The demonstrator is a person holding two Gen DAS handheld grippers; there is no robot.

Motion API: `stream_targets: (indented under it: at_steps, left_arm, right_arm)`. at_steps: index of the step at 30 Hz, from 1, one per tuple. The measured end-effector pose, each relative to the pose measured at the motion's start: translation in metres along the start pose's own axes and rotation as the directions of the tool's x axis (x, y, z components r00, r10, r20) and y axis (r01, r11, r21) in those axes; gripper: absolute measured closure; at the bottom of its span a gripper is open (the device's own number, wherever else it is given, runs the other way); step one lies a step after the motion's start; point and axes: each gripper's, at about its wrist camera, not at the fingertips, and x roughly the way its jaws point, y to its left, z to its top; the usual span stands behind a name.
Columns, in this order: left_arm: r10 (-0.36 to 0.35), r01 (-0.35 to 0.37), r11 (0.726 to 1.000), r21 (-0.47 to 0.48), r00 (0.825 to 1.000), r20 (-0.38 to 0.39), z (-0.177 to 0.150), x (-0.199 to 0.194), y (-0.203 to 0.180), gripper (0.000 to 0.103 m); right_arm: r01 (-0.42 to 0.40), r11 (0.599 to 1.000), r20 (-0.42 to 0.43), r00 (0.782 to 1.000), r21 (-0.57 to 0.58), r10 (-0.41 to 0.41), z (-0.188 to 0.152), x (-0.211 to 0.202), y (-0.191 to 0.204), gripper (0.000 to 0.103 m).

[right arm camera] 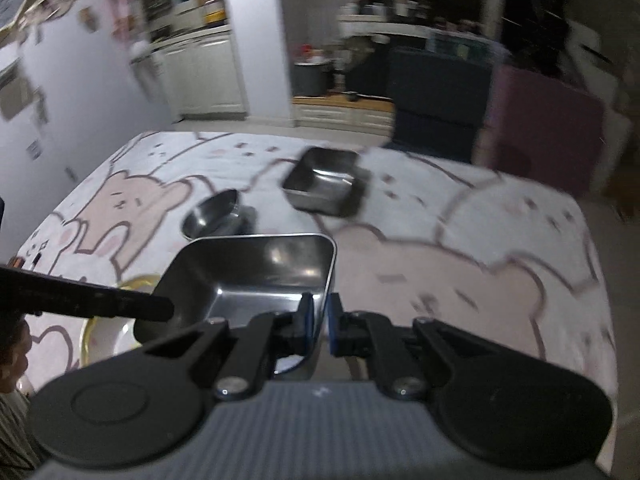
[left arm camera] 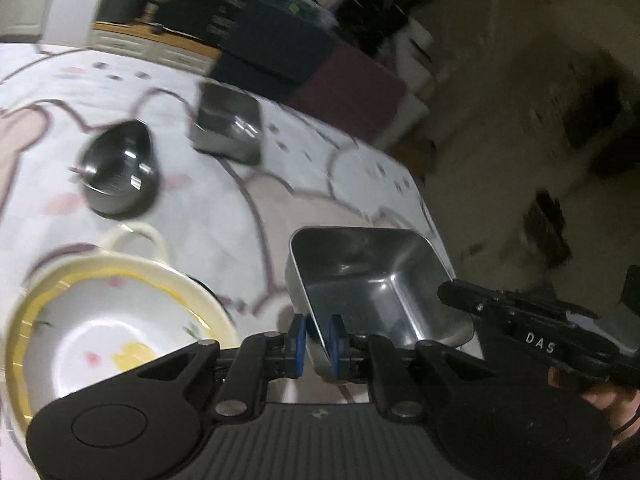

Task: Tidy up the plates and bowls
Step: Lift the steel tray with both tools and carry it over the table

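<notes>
A square steel tray [left arm camera: 372, 280] hangs in the air above the table, held from two sides. My left gripper [left arm camera: 318, 332] is shut on its near rim, blue pads pinching the thin wall. My right gripper [right arm camera: 319, 320] is shut on the opposite rim of the same tray [right arm camera: 256, 268]. Each gripper shows in the other's view as a black arm reaching the tray: the right gripper [left arm camera: 450, 294], the left gripper [right arm camera: 164, 310]. A second steel tray [right arm camera: 324, 184] and a round steel bowl [right arm camera: 212, 216] rest on the cloth farther off.
A cream pot with a loop handle holds a yellow-rimmed plate [left arm camera: 120, 320] at the near left. The table wears a cartoon-bear cloth [right arm camera: 460, 264]; its right edge [left arm camera: 428, 208] drops to the floor. A dark blue chair [right arm camera: 436, 96] and a purple chair [right arm camera: 544, 132] stand at the far side.
</notes>
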Motion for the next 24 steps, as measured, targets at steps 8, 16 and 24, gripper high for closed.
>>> stream_targets:
  at_steps: [8,16,24]
  left_arm:
    - [0.024,-0.008,0.993,0.114,0.991,-0.135,-0.029,0.053,-0.028,0.091]
    - [0.060,-0.022,0.981,0.192,0.979,-0.195,-0.040,0.081,-0.040,0.091]
    - [0.093,-0.042,0.975,0.218,0.968,-0.232,-0.046,0.097,-0.040,0.091]
  right_arm:
    - [0.082,0.984,-0.042,0.996,0.158,-0.076,-0.077,-0.017,-0.044,0.095]
    - [0.156,0.972,-0.138,0.981,0.174,-0.133,-0.117,-0.003,-0.052,0.094]
    - [0.185,0.971,-0.188,0.970,0.149,-0.156,-0.126,0.015,-0.052,0.094]
